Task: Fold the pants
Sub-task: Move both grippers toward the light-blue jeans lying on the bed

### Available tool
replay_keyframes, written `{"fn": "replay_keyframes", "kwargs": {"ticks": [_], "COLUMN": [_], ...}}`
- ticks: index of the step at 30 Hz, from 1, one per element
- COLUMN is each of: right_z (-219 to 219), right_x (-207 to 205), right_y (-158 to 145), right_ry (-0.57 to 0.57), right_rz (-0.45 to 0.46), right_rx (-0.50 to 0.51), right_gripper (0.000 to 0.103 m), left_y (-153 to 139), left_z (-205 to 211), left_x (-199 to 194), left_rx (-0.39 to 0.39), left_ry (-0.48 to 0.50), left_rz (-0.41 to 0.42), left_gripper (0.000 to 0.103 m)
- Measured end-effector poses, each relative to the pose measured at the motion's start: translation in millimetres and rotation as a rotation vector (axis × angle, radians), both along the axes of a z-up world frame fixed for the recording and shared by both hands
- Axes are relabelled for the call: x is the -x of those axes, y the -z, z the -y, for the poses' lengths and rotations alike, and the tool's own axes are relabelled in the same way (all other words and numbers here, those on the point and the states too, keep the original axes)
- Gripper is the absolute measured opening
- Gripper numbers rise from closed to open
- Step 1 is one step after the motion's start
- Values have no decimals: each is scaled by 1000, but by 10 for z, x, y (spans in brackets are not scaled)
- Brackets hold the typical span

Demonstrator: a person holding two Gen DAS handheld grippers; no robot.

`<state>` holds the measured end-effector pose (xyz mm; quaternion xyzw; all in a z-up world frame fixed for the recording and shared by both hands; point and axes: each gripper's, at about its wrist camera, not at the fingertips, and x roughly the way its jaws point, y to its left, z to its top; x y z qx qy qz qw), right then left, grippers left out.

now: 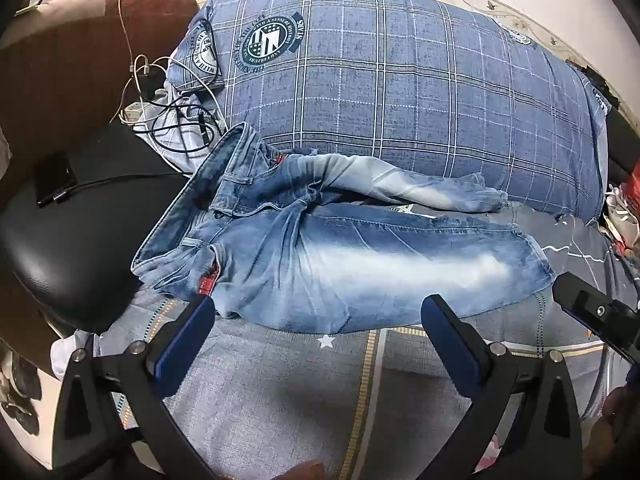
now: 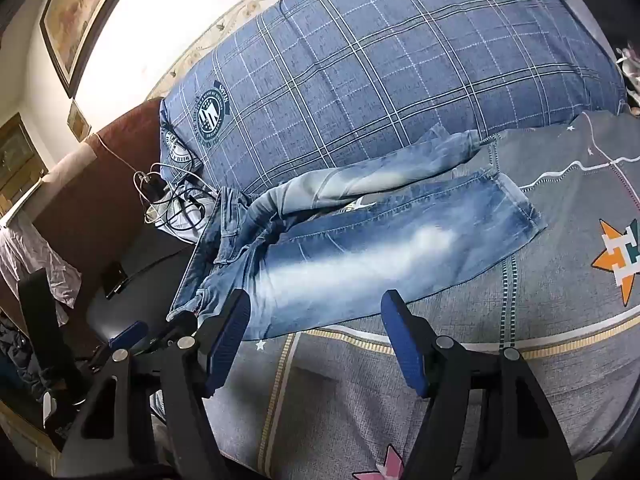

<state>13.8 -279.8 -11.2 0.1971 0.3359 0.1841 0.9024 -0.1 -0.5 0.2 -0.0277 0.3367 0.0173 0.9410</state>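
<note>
Faded blue jeans (image 1: 320, 256) lie spread on a grey patterned bed cover (image 1: 304, 392), waistband to the left, legs running right; the far leg is rumpled against the pillow. They also show in the right wrist view (image 2: 360, 256). My left gripper (image 1: 320, 312) is open and empty, hovering at the near edge of the near leg. My right gripper (image 2: 316, 312) is open and empty, also at the near edge of that leg, just right of the left gripper (image 2: 160, 328). Its finger shows in the left wrist view (image 1: 592, 312).
A big blue plaid pillow (image 1: 400, 80) lies behind the jeans. Tangled cables and a charger (image 1: 172, 112) sit at the left by a brown headboard (image 1: 80, 60). A black padded seat (image 1: 80, 248) with a phone on it stands left of the bed.
</note>
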Motion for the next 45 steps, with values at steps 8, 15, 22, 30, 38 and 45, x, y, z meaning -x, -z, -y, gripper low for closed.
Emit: {"fn": "replay_keyframes", "kwargs": {"ticks": [8,15,22,30,38,45], "right_z": [32,7,44,111,192,266], "right_x": [4,-85,-185,-266,-108,-76], "right_y": [-2,106,264,523,478,405], "right_ry": [-1,1,17,38,71,69], "right_rz": [-12,-32,-97,-222,-210,-187], "right_rx": [-10,7,-11,-45,-58,-67], "right_gripper": [69,70,70,70,70,70], "left_y": [1,95,311,365,245,230], "left_z": [27,40,-52,-150,-270,-179], "left_x": [3,-73,-209,-175,23,21], "left_rx": [1,-25,39,79,137,120], "left_ry": [-1,-11,-31,-62,-118,-93], "left_rz": [-1,-18,-121,-146,-76,-61], "left_gripper": [103,103,103,103,103,103]}}
